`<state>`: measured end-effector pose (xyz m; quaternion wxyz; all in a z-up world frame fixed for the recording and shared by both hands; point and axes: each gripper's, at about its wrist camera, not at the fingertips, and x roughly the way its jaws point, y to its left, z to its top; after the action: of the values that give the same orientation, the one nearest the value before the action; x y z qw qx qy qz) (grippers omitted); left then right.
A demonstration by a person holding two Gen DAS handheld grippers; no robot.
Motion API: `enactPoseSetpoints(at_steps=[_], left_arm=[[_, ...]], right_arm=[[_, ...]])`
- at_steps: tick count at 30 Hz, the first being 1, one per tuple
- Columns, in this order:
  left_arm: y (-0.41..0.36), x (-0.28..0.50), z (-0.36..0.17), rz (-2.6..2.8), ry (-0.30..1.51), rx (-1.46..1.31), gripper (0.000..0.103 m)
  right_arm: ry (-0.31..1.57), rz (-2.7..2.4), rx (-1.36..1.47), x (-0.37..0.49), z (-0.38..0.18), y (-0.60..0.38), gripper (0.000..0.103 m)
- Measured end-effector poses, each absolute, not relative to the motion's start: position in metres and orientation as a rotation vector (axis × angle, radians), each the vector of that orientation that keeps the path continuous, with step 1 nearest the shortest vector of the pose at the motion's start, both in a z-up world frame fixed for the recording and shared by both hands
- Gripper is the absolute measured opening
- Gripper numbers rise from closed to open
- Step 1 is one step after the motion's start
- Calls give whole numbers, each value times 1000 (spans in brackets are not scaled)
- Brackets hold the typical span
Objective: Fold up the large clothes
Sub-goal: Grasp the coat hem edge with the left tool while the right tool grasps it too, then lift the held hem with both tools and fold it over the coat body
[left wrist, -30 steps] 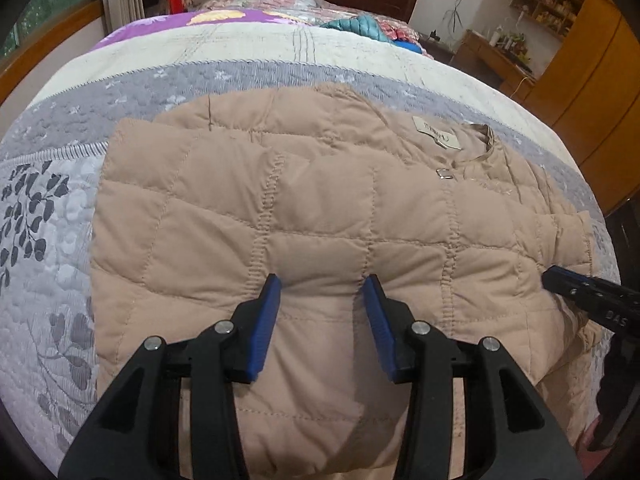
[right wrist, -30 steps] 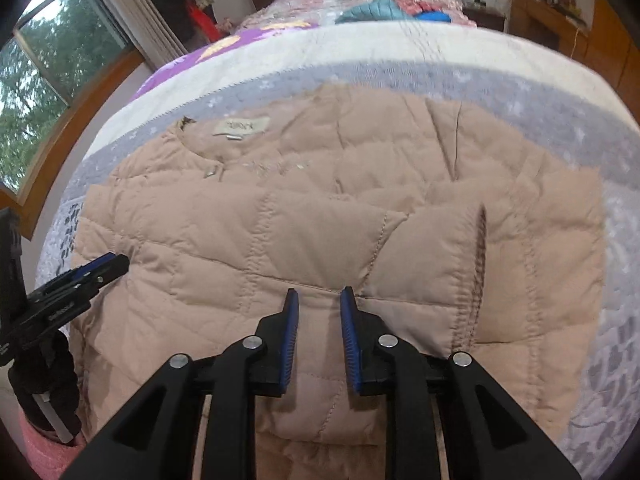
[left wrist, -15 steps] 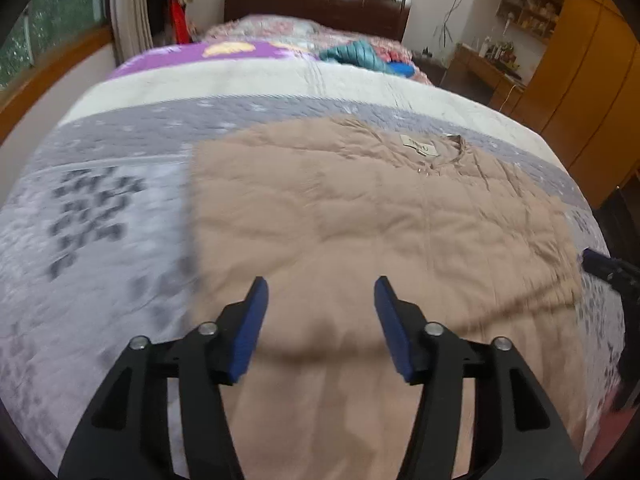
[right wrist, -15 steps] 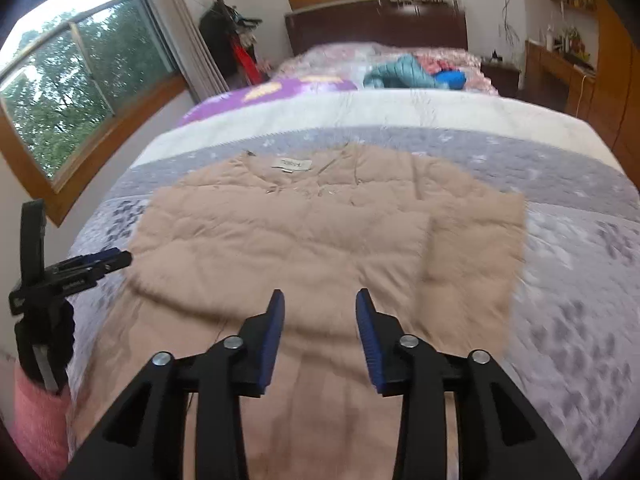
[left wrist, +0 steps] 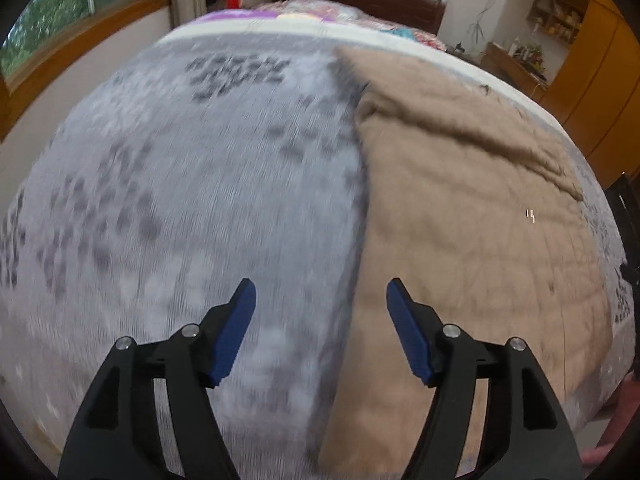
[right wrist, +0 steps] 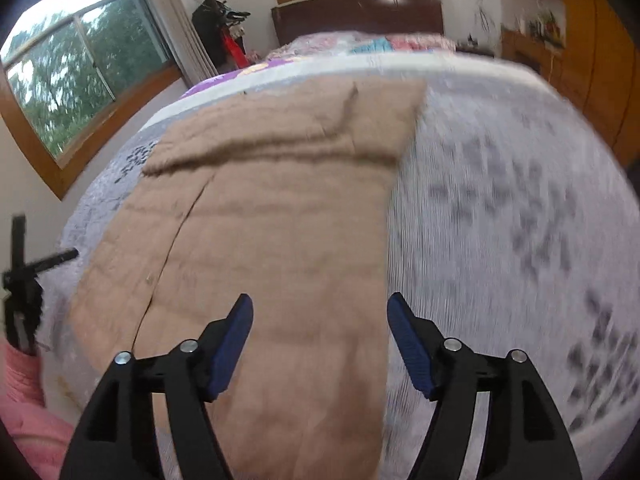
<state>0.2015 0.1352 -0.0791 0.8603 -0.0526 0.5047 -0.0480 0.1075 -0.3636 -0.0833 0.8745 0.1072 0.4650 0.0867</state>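
Jacket [left wrist: 472, 216]: tan quilted, flat on bed, sleeves folded in; at 2 o'clock in left view.
Quilt [left wrist: 180, 184]: grey floral, under jacket.
Left gripper [left wrist: 320, 300]: jaws wide, just been opening, nothing held.
Right gripper [right wrist: 320, 312]: jaws wide, just been opening, nothing held, over jacket's edge.

bedspread [left wrist: 168, 184]: motion-blurred, print unreadable, both views
jacket [right wrist: 288, 248]: quilting smeared; hem cut off at 6 o'clock
left gripper [right wrist: 24, 276]: at 9 o'clock in right view, blurred, partly cropped
shelf items [left wrist: 556, 20]: 1 o'clock, too small
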Motion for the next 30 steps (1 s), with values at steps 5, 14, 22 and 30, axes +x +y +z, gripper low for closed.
enactPoseSetpoints(at_steps=[5, 14, 22, 30], left_arm=[[150, 168, -99, -136, 1110, -204, 68], [130, 152, -116, -228, 1138, -241, 68], [111, 147, -119, -242, 1135, -197, 45], [115, 131, -106, -251, 1062, -213, 11]], right_arm=[[1038, 151, 286, 73, -113, -376, 71], [1059, 194, 383, 51, -137, -385, 59], [1068, 243, 376, 53, -139, -373, 21], [1027, 239, 339, 44, -124, -367, 10]])
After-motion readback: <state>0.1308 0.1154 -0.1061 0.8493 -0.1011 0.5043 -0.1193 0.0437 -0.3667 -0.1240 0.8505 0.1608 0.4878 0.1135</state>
